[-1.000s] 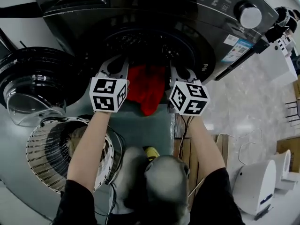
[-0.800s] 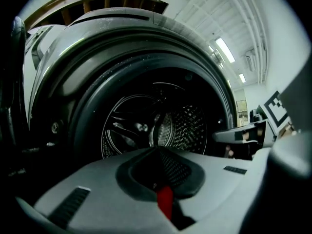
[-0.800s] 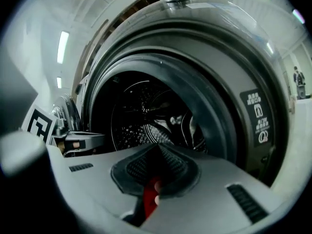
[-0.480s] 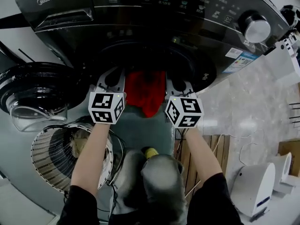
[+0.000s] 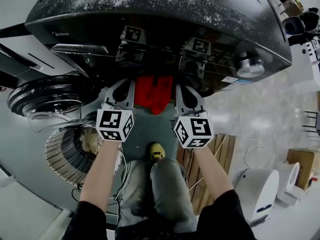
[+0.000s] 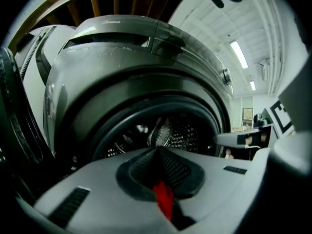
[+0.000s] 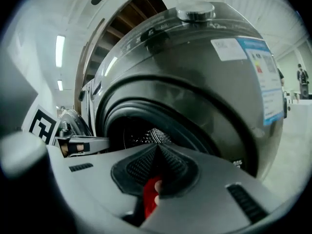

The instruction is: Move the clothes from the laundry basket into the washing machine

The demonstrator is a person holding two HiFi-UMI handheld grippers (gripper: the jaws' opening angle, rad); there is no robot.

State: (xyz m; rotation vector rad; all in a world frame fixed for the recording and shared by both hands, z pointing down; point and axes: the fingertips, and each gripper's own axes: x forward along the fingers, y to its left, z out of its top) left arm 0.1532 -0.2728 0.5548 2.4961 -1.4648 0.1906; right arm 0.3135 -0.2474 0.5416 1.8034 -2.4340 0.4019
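Observation:
A red garment [image 5: 154, 93] hangs between my two grippers in front of the dark washing machine [image 5: 150, 14]. My left gripper [image 5: 130, 85] is shut on its left edge, and red cloth [image 6: 163, 199] shows between the closed pads. My right gripper [image 5: 179, 90] is shut on the right edge, with the red cloth [image 7: 150, 199] pinched there too. Both grippers point at the round drum opening [image 6: 161, 130] [image 7: 141, 133], a short way in front of it. The white laundry basket [image 5: 70, 154] stands low at the left with a beige item [image 5: 92, 141] in it.
The machine's round glass door [image 5: 50, 101] stands swung open at the left, above the basket. The person's leg and yellow shoe [image 5: 157, 151] are below the grippers. A white appliance [image 5: 260, 194] and wooden slats [image 5: 200, 164] with cables lie to the right.
Both grippers have risen with the red garment still held between them. The head view has tipped, so the machine's top shows and the drum opening is hidden there.

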